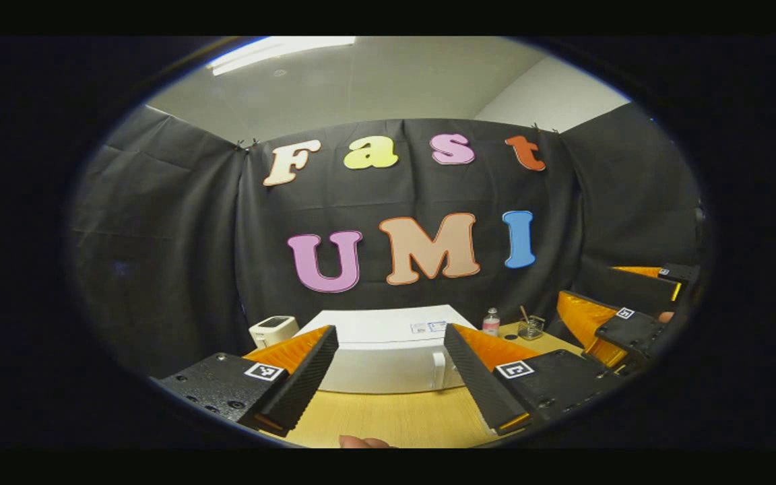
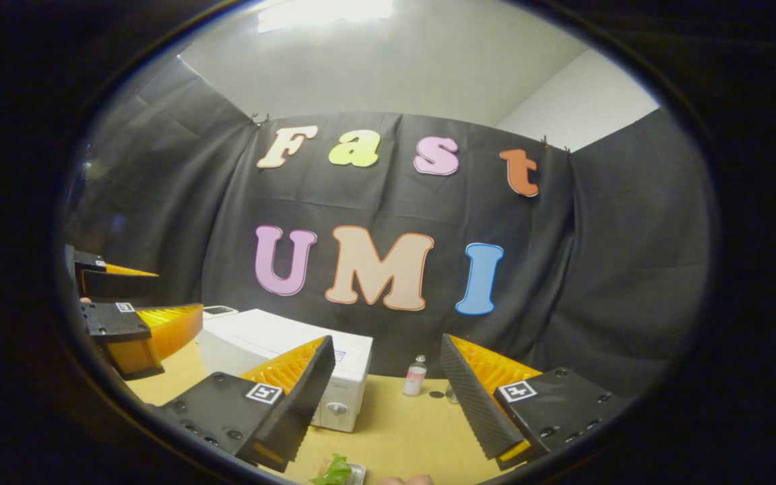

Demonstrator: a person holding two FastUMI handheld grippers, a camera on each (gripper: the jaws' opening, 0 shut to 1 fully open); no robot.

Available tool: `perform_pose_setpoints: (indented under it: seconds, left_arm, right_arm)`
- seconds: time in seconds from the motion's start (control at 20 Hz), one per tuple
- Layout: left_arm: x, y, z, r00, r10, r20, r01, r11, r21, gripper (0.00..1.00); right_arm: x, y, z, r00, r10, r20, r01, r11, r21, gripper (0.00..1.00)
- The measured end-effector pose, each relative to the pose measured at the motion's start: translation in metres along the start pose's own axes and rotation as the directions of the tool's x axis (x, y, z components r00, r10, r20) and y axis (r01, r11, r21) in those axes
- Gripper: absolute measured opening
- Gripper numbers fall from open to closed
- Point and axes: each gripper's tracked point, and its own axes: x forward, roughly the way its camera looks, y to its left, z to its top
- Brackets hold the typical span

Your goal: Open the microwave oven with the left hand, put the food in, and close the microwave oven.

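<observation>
Nothing of the task looks done yet: the microwave (image 1: 388, 350) sits shut on the table (image 1: 395, 417), and you hold both grippers back from it, apart from everything.

Your left gripper (image 1: 388, 377) has its fingers spread wide with nothing between them, and it faces the microwave head on. The door handle (image 1: 438, 369) stands upright near the right edge of the front, just inside your right-hand finger in the left gripper view. Your right gripper (image 2: 384, 397) is spread wide too and carries nothing; from its camera the microwave (image 2: 294, 357) lies to the left, and you see the side with a round knob (image 2: 337, 408) low down.

The food (image 2: 337, 471), something leafy and green in a small tray, lies on the table at the bottom edge of the right gripper view, below the fingers and near a bit of a hand. It is cut off there, so I cannot tell you more of it.

All three steps remain, as I judge it: pull the door open with the left, pick up the food and set it inside, then close the door.

The microwave is a white box, low and wide, with a flat top bearing a label. Its door seems fully closed. A small bottle (image 1: 491, 322) and a glass (image 1: 531, 328) stand to its right, near the wall, clear of your path.
</observation>
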Motion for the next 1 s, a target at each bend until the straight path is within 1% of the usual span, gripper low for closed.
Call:
perform_pose_setpoints:
  seconds: [0.1, 0.15, 0.2, 0.35, 0.4, 0.45, 0.5, 0.6, 0.7, 0.75, 0.8, 0.9, 0.95, 1.0]
  left_arm:
    - [0.003, 0.0, 0.0, 1.0, 0.002, 0.001, -0.002, 1.0, -0.004, 1.0]
    - [0.004, 0.0, -0.002, 1.0, 0.001, -0.001, -0.001, 1.0, -0.002, 0.99]
    - [0.006, 0.0, -0.002, 1.0, 0.0, -0.004, 0.0, 1.0, 0.001, 1.0]
    - [0.012, -0.004, 0.002, 1.0, -0.009, 0.008, 0.009, 1.0, 0.003, 1.0]
    - [0.014, -0.005, 0.004, 1.0, -0.012, 0.012, 0.012, 1.0, 0.006, 0.98]
    - [0.017, -0.007, 0.004, 1.0, -0.015, 0.013, 0.015, 1.0, 0.007, 0.98]
    - [0.019, -0.009, 0.004, 1.0, -0.019, 0.013, 0.019, 1.0, 0.007, 0.99]
    - [0.025, -0.013, 0.004, 0.999, -0.028, 0.025, 0.029, 1.0, -0.006, 1.0]
    - [0.034, -0.018, 0.0, 0.998, -0.048, 0.036, 0.048, 0.999, -0.009, 1.0]
    - [0.039, -0.021, -0.004, 0.997, -0.059, 0.041, 0.059, 0.998, -0.009, 1.0]
    - [0.043, -0.026, -0.008, 0.996, -0.074, 0.045, 0.074, 0.997, -0.007, 0.98]
    - [0.053, -0.034, -0.014, 0.992, -0.105, 0.07, 0.105, 0.994, 0.001, 1.0]
    - [0.058, -0.04, -0.018, 0.989, -0.122, 0.079, 0.122, 0.993, 0.005, 1.0]
    - [0.063, -0.047, -0.026, 0.986, -0.148, 0.081, 0.148, 0.989, 0.003, 1.0]
  right_arm:
    - [0.001, -0.001, -0.001, 1.0, -0.003, 0.0, 0.003, 1.0, 0.005, 0.96]
    - [0.002, -0.001, -0.002, 1.0, -0.005, -0.002, 0.005, 1.0, 0.009, 0.97]
    - [0.003, -0.002, -0.002, 1.0, -0.006, -0.003, 0.006, 1.0, 0.013, 0.97]
    - [0.005, -0.007, -0.001, 1.0, -0.017, 0.0, 0.017, 1.0, 0.017, 0.96]
    - [0.005, -0.01, -0.001, 1.0, -0.02, -0.001, 0.02, 1.0, 0.017, 0.96]
    - [0.006, -0.012, -0.001, 1.0, -0.025, -0.002, 0.025, 1.0, 0.019, 1.0]
    - [0.005, -0.014, -0.002, 1.0, -0.031, -0.004, 0.031, 0.999, 0.021, 0.96]
    - [0.005, -0.02, 0.0, 0.999, -0.042, 0.0, 0.042, 0.999, 0.021, 0.96]
    - [0.004, -0.026, 0.001, 0.999, -0.052, 0.002, 0.052, 0.999, 0.012, 0.96]
    - [0.003, -0.029, 0.001, 0.998, -0.057, 0.002, 0.057, 0.998, 0.005, 1.0]
    - [0.0, -0.032, 0.002, 0.998, -0.061, 0.005, 0.061, 0.998, -0.005, 1.0]
    - [-0.006, -0.036, 0.006, 0.998, -0.061, 0.017, 0.061, 0.998, -0.018, 1.0]
    - [-0.009, -0.037, 0.007, 0.998, -0.059, 0.022, 0.06, 0.998, -0.017, 0.96]
    - [-0.013, -0.04, 0.007, 0.998, -0.059, 0.024, 0.06, 0.998, -0.017, 0.96]
